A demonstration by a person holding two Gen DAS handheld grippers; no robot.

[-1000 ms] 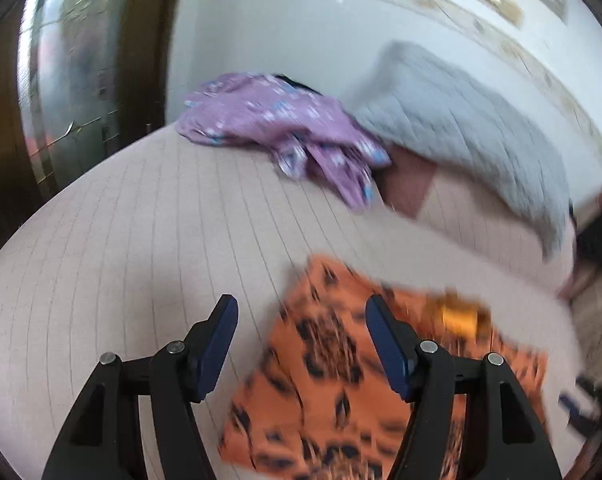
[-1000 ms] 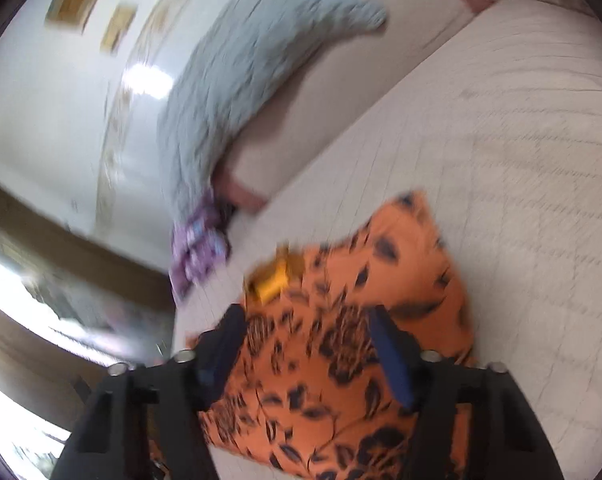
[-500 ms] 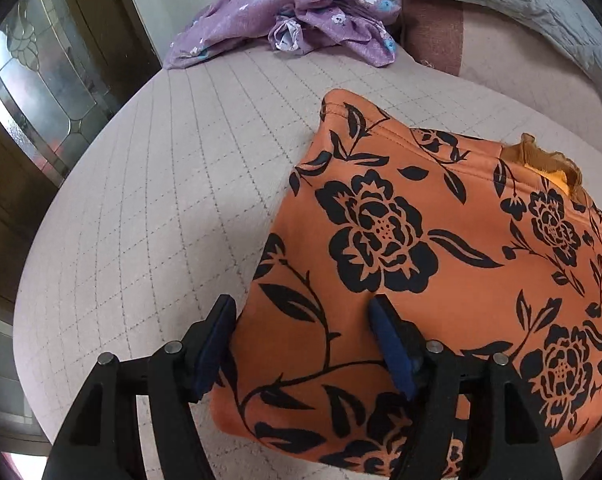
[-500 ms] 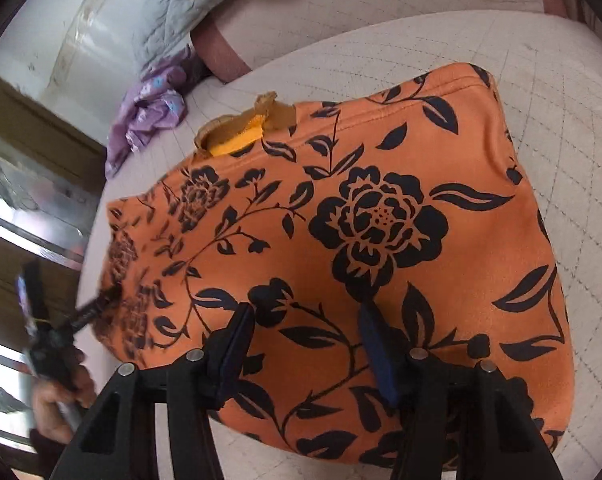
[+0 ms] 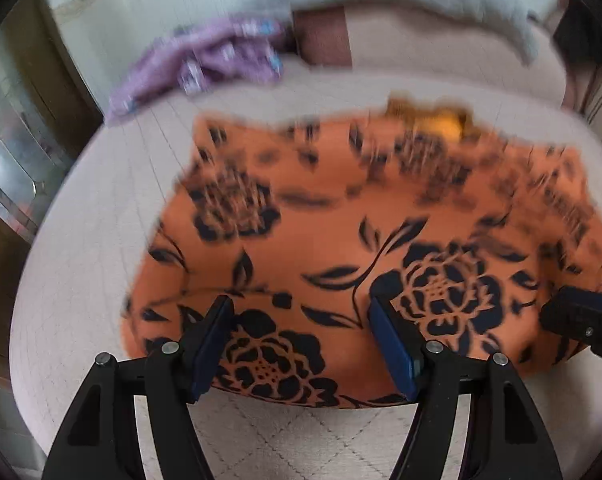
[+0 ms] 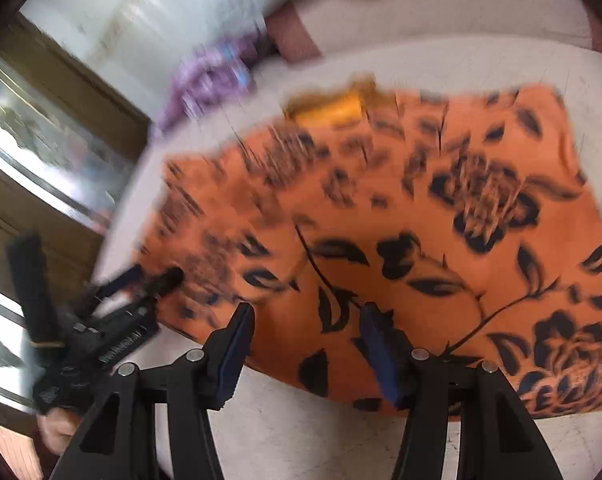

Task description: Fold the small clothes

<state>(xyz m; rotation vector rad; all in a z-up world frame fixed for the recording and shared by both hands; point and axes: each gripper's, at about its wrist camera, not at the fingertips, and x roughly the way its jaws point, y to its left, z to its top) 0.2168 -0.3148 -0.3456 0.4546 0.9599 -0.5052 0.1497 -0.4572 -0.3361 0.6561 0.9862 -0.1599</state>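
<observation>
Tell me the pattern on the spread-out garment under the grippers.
Orange garment with black flowers and leaves; left wrist view shows it best.

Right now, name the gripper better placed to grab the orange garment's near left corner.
Left. The left gripper hangs open over the orange garment near that corner; the right gripper hangs nearer the middle.

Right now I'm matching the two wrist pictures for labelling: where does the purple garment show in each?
Left wrist view: the purple garment lies upper left, crumpled on the bed beyond the orange floral garment.
Right wrist view: the purple garment is upper left of centre, blurred, beyond the orange floral garment.
Shared landmark: the reddish-brown patch just right of it in both views.
</observation>
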